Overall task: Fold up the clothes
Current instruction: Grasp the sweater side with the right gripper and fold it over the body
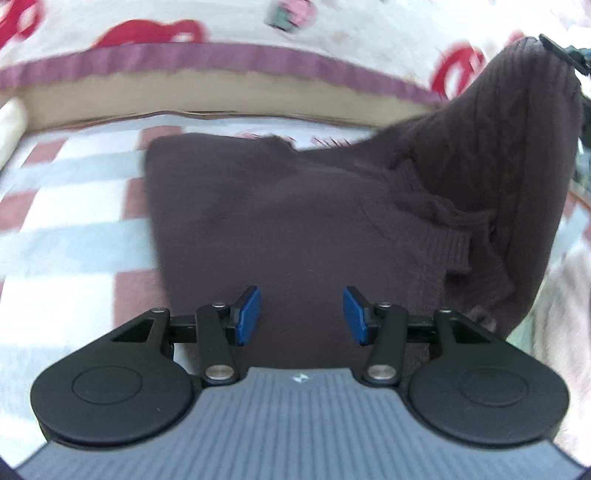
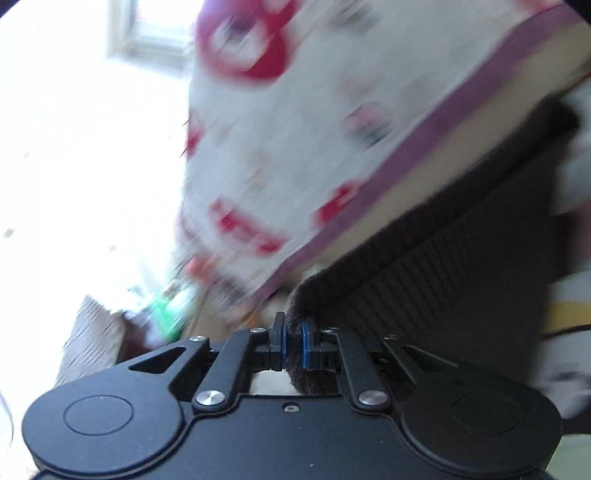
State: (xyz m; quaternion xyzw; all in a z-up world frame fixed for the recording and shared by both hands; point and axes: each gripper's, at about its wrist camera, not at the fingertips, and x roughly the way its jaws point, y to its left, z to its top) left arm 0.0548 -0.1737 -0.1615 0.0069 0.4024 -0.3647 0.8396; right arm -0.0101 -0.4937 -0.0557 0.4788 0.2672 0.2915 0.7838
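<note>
A dark brown knit sweater [image 1: 280, 214] lies partly folded on a checked bed sheet [image 1: 74, 236]. Its right part is lifted into a peak at the upper right, where the other gripper's black tip [image 1: 561, 51] holds the fabric. My left gripper [image 1: 302, 317] hovers open just above the sweater's near edge, blue pads apart, nothing between them. In the right wrist view my right gripper [image 2: 293, 343] is shut on a ribbed edge of the sweater [image 2: 443, 266], which stretches away to the upper right.
A white cloth with red prints and a purple border [image 1: 229, 55] hangs behind the bed. A pale fluffy fabric [image 1: 565, 325] lies at the right edge. In the blurred right wrist view a bright window [image 2: 155, 33] and a green object [image 2: 166, 310] show at the left.
</note>
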